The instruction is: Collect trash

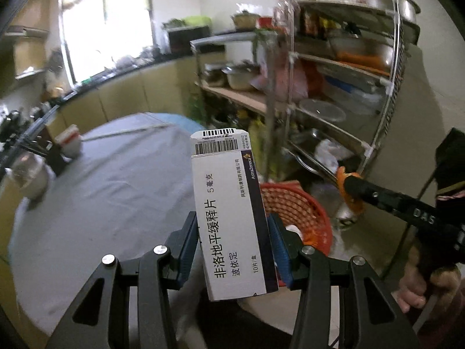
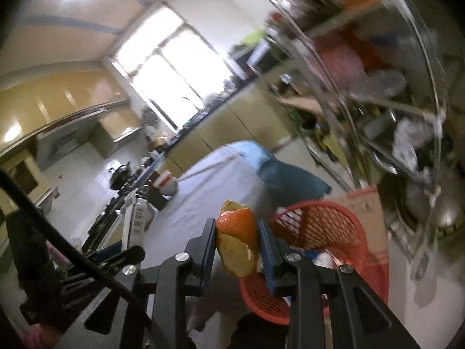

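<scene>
White cardboard medicine box [image 1: 232,212] with black print and a barcode at its top end stands nearly upright between the 2 blue-padded fingers of the left claw [image 1: 234,250], which is closed tight on its long sides. It is held above the near edge of the round table with a pale grey cloth [image 1: 116,197], its right edge in front of the rim of the red plastic mesh basket [image 1: 302,209]. Curled orange peel [image 2: 237,241], bright outside and pale inside, is pinched between the blue pads of the right claw [image 2: 237,250], at the left rim of the same red basket [image 2: 325,226], which sits beside the table and has bits of pale litter in it. In the left wrist view the right claw [image 1: 347,186] reaches in from the right with the peel [image 1: 343,180] at its tip, a hand [image 1: 418,285] gripping its handle. On the table's far left stands a white cup with a red band [image 1: 71,142]. Behind the basket rises a metal wire rack [image 1: 348,87] crowded with pots, bowls and bags; both views are blurred.
</scene>
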